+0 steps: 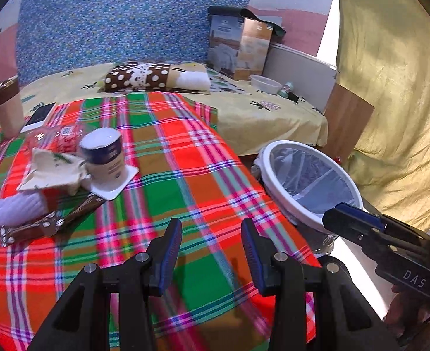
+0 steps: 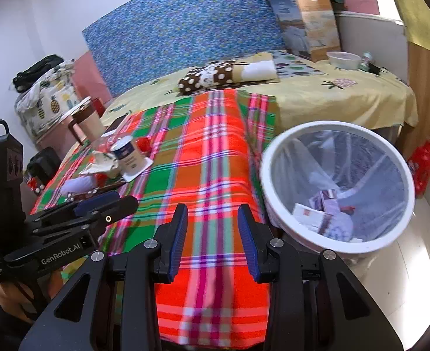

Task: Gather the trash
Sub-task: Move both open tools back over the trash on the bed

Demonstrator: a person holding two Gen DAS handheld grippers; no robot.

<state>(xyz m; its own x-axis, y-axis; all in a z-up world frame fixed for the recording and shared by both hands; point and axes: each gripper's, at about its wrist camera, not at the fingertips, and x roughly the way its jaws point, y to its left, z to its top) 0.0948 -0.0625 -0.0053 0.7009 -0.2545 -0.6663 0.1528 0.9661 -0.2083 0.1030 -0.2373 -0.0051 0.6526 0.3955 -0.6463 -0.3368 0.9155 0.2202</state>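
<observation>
Nearest, the left gripper (image 1: pixel 212 251) and the right gripper (image 2: pixel 212 234) both hang over the plaid blanket (image 2: pixel 209 152) with their jaws apart and nothing between them. Just beside the bed's edge stands a white-rimmed trash bin (image 2: pixel 336 185) lined with a clear bag, with wrappers and small cartons lying at its bottom. Farther along the blanket lie the uncollected pieces, a crumpled paper wrapper (image 1: pixel 52 172) touching a dark-labelled white tub (image 1: pixel 105 155) on a white square lid, a lidded mug (image 1: pixel 5 106) behind them, and a white bowl (image 2: pixel 343 58) far back on the yellow sheet.

Black left claw (image 1: pixel 211 251), blue pads, silver screws, white lettering
</observation>
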